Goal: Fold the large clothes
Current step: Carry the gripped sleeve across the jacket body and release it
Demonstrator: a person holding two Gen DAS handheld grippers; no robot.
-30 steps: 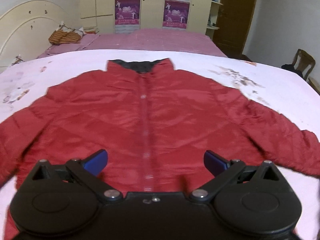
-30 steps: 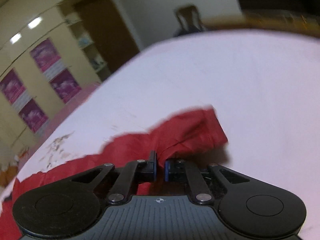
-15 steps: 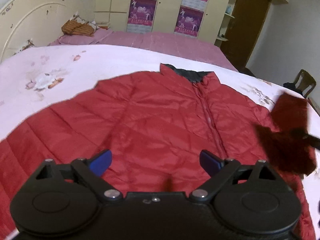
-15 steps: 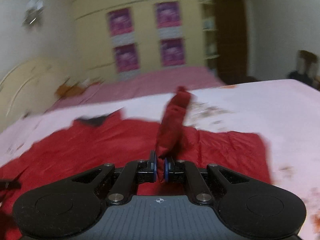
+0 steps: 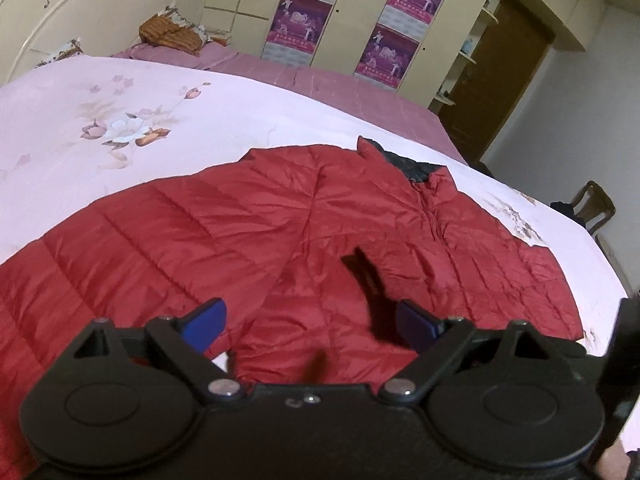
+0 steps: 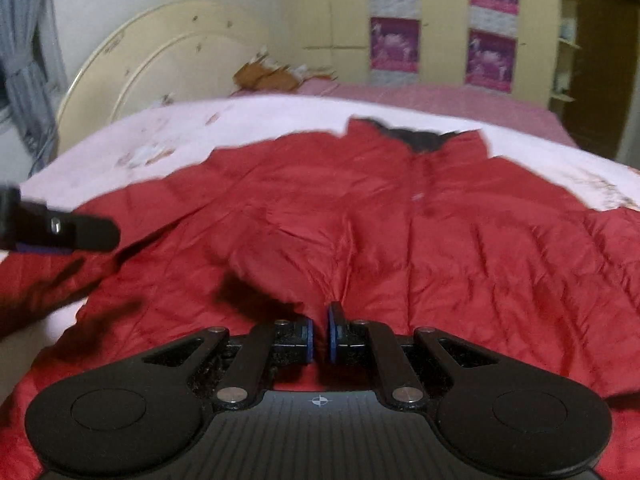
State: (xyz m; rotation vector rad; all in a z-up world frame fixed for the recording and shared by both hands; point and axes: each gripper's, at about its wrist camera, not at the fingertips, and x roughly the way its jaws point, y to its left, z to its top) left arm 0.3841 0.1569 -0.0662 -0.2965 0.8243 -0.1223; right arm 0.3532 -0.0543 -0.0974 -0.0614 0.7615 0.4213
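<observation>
Right wrist view: the red jacket [image 6: 400,216] is spread flat on the bed [image 6: 280,120] so it can be folded. The right claw [image 6: 320,338] is clenched on the sleeve [image 6: 280,268], which is laid across the chest to make a fold. The left claw [image 5: 308,322] is released, its jaws just eased in a little, with nothing gripped.
</observation>
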